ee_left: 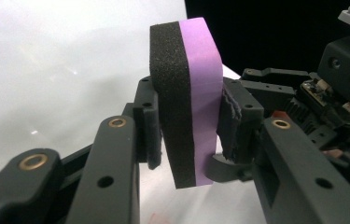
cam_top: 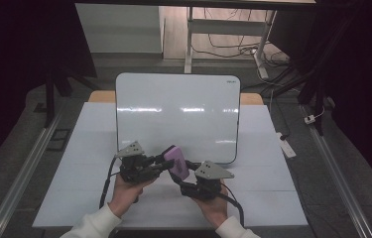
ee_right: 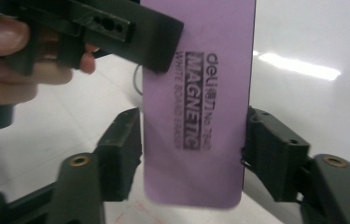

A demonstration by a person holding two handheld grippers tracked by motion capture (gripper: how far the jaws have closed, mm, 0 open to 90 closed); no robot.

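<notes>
Here, low in the frame's centre, the magnetic whiteboard eraser [cam_top: 177, 161] stood upright between both grippers: left gripper [ee_left: 189, 135] fingers clenched across its thickness, right gripper [ee_right: 193, 154] fingers flanking its width, apparently gripping.

I saw the whiteboard [cam_top: 176, 116] lying on the table [cam_top: 273, 198], toward its far side. Before the board's near edge, the whiteboard eraser [cam_top: 177, 162] stood between my left gripper [cam_top: 159, 164], on its left, and my right gripper [cam_top: 182, 179], on its right.
</notes>
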